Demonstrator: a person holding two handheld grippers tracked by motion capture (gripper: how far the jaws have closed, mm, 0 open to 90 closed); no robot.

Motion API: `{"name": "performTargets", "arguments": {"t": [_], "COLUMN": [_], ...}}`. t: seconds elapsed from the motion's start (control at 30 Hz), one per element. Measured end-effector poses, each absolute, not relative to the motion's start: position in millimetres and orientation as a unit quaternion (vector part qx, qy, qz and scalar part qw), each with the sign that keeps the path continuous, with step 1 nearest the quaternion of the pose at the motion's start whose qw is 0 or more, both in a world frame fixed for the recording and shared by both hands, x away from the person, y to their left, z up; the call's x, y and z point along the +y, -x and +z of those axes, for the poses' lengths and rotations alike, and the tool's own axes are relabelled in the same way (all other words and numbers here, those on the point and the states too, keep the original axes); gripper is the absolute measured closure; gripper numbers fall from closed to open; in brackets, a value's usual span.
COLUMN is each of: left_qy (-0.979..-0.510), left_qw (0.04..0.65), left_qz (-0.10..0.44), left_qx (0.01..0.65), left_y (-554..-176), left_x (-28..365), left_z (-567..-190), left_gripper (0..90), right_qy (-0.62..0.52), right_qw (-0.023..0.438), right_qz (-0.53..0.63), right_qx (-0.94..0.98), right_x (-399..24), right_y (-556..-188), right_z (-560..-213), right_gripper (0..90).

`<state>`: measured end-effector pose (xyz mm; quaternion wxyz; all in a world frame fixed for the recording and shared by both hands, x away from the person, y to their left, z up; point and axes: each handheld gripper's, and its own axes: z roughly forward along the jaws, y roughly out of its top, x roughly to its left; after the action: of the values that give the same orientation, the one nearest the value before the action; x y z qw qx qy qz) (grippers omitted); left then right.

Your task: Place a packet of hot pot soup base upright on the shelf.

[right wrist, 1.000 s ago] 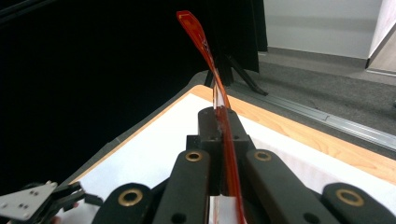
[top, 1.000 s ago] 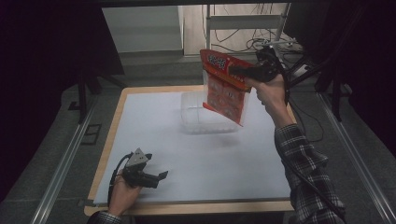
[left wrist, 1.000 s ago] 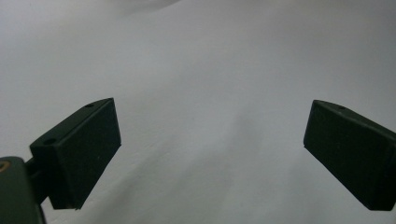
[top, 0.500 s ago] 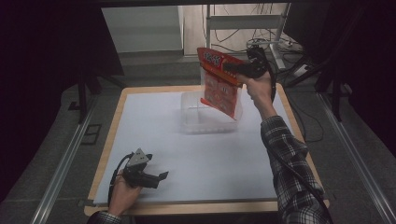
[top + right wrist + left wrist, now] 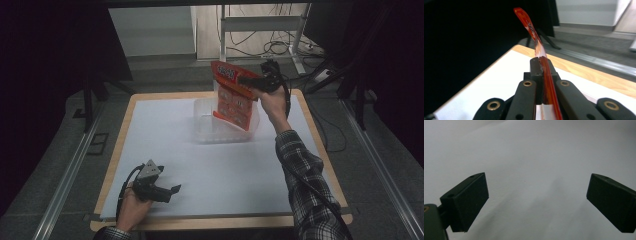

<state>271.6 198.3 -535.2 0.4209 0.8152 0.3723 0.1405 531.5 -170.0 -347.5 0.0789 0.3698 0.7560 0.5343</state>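
Lowering the red packet into the clear tub is the job right now. In the high view the right gripper sits in the upper middle of the frame, gripping the packet by its top part. Its fingers are squeezed tight on the thin packet, with no gap left. The packet hangs down at a slant, and its bottom edge is already inside the tub, near the right wall.

To do this well, I think the hand should go down slowly and straight, so the packet slides in and does not push the light tub across the white worktop. The bottom corner could catch on the tub's rim, so it may help to tip the packet a little toward the middle of the tub. The fingers should let go only when the packet rests on the tub's floor or leans on its wall.

The left gripper waits at the lower left of the high view, lying on the worktop in the person's hand. Its fingers are wide open and hold nothing.

The high view shows the tub and how deep the packet has gone. The right gripper view shows the packet edge-on, pinched flat between the black fingers, so the grip looks firm. The left gripper view shows its two fingers far apart over bare white worktop.
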Motion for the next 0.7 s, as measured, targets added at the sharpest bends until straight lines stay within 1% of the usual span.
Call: {"name": "performTargets", "arguments": {"t": [0.07, 0.2, 0.37, 0.5, 0.57, 0.7], "left_qy": [-0.816, -0.817, -0.819, -0.82, -0.823, -0.825], "left_qw": [0.42, 0.418, 0.414, 0.41, 0.404, 0.397], "left_qz": [0.141, 0.141, 0.141, 0.141, 0.142, 0.144], "left_qx": [0.372, 0.372, 0.372, 0.373, 0.374, 0.375], "left_y": [-272, -272, -272, -272, -272, -272], "left_x": [198, 197, 196, 197, 196, 194], "left_z": [-535, -536, -536, -537, -537, -538], "left_gripper": [3.7, 3.7, 3.7, 3.7, 3.7, 3.8], "right_qy": [-0.369, -0.374, -0.386, -0.395, -0.398, -0.395], "right_qw": [0.092, 0.101, 0.129, 0.142, 0.156, 0.167], "right_qz": [0.529, 0.526, 0.508, 0.498, 0.477, 0.453], "right_qx": [0.759, 0.757, 0.76, 0.758, 0.768, 0.781], "right_x": [-176, -188, -194, -198, -197, -194], "right_y": [-531, -531, -533, -536, -537, -538], "right_z": [-349, -353, -358, -361, -362, -363], "right_gripper": [88.7, 88.5, 88.3, 87.5, 83.9, 76.2]}}
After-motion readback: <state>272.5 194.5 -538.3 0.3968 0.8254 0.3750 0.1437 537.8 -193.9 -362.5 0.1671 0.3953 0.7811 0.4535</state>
